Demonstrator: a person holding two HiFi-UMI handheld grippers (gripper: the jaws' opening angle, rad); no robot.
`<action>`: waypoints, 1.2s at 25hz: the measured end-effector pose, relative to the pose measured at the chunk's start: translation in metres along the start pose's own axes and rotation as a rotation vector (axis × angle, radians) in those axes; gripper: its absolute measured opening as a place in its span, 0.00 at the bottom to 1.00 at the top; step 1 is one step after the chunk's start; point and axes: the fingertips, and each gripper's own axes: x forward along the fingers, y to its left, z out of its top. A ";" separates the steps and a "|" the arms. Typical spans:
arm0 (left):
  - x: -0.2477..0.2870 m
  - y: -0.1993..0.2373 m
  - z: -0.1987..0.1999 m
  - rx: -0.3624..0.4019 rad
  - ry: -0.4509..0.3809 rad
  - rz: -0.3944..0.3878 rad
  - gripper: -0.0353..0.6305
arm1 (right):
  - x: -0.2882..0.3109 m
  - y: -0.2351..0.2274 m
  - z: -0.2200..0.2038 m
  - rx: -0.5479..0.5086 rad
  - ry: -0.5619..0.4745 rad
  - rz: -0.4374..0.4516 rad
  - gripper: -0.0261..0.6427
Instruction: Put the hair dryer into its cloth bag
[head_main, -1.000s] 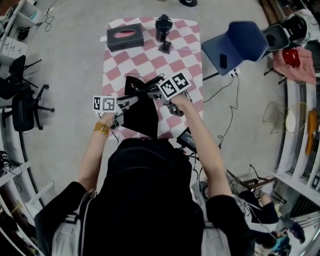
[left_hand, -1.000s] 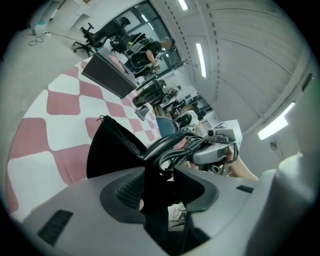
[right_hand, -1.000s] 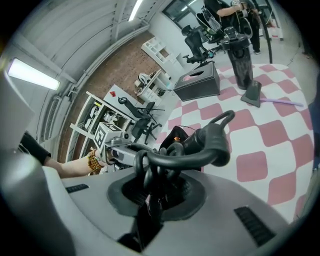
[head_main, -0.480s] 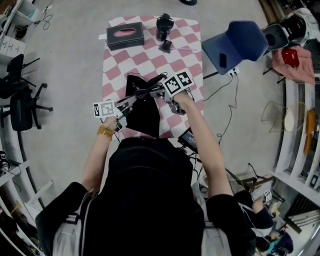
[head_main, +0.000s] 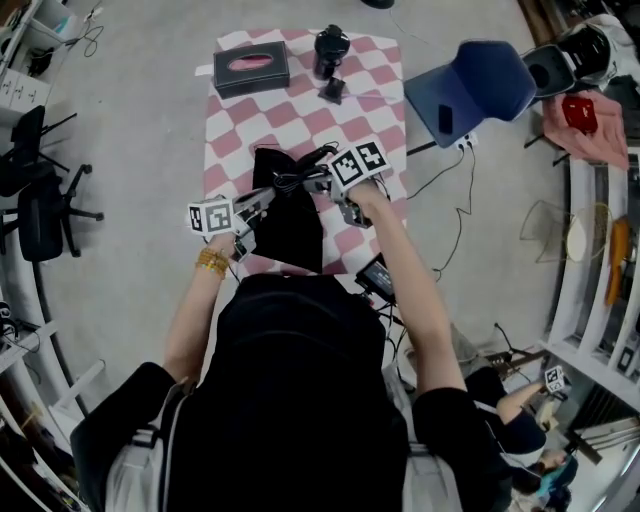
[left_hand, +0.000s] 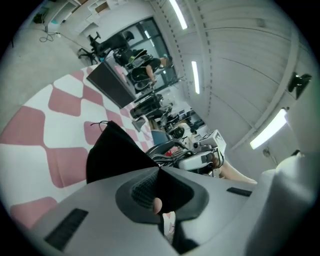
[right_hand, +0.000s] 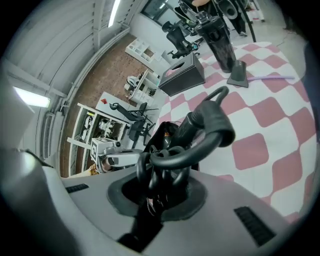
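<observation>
My left gripper (head_main: 266, 199) sits by the left edge of the tabletop (head_main: 375, 120). Its jaws have just closed and now pinch the rim of the cloth bag (head_main: 287, 228), with black fabric between them. My right gripper (head_main: 306, 183) comes in from the right, its jaws clamped on the coiled cord (right_hand: 167, 159) just above the bag's mouth.

Of the hair dryer (right_hand: 199, 121) I see only its thick cord end with a hanging loop, which leads down toward the bag's opening. I cannot tell how deep the body sits.

The bag lies on the near half of the tabletop, its lower end close to the near edge. Only a narrow strip of checkered cloth lies to its left, and a wider strip runs to the right edge. Beyond the bag, an open band of cloth separates it from the far things.

My count is one bag and one cord bundle. One dark tissue box (head_main: 251, 68) sits at the far left corner and one black upright device (head_main: 329, 50) at the far edge, with one small black piece (head_main: 332, 92) just beside it. One blue chair (head_main: 485, 85) stands on the floor off the far right corner.
</observation>
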 end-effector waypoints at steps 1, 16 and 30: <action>-0.004 -0.005 0.006 0.025 -0.035 -0.025 0.08 | 0.001 0.004 -0.001 -0.025 0.019 -0.013 0.13; -0.004 -0.028 0.002 0.084 -0.034 -0.154 0.08 | 0.043 0.038 -0.033 -0.567 0.343 -0.267 0.13; -0.003 -0.027 0.007 0.063 -0.098 -0.143 0.08 | 0.028 0.028 -0.054 -0.932 0.185 -0.164 0.31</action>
